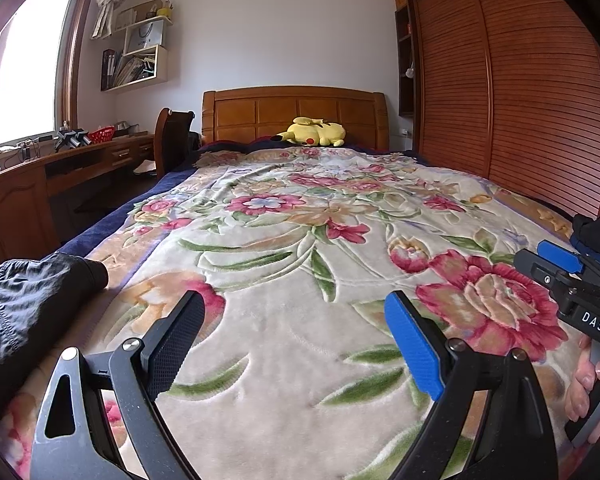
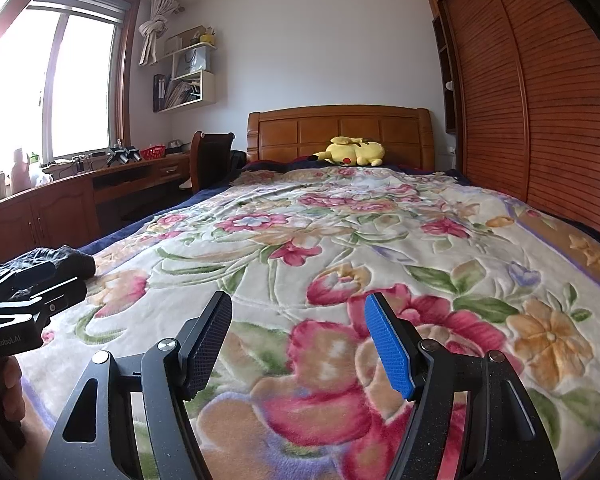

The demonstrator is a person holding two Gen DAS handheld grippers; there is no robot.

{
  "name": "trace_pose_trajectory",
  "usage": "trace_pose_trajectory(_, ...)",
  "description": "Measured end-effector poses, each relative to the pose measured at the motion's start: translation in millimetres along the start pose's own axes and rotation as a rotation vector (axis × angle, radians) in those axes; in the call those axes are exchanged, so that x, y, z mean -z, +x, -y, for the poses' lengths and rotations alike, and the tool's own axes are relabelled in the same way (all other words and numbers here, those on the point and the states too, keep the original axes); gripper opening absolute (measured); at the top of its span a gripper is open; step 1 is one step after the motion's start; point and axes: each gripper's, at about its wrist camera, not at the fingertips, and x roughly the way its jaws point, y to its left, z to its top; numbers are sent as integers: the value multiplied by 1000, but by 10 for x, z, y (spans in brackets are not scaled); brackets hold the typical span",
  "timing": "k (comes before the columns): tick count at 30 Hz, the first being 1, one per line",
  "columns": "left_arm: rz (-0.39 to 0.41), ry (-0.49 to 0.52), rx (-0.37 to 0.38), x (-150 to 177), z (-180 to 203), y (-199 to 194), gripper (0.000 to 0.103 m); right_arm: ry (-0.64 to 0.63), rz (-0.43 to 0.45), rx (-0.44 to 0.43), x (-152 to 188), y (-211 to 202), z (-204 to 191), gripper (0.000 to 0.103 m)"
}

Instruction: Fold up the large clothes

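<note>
Hovering over the floral blanket (image 1: 300, 240), we hold the left gripper (image 1: 296, 344) and right gripper (image 2: 298, 344) spread and empty, 2 tools ready to reach the dark jacket (image 1: 24, 304) lying at 9 o'clock, not yet folded.

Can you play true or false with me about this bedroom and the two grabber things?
1. The left gripper is open with nothing between its fingers. True.
2. A yellow plush toy lies by the headboard. True.
3. The dark garment is spread flat in the middle of the bed. False: it is bunched at the blanket's left edge.
4. The right gripper is squeezing the blanket. False: it is open and holds nothing.
</note>
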Motion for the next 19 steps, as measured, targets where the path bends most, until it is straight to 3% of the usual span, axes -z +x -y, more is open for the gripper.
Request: trace_pose_trajectory(19, 1, 3, -1, 4, 5, -2, 92, 2, 2, -1, 0, -4, 10, 71)
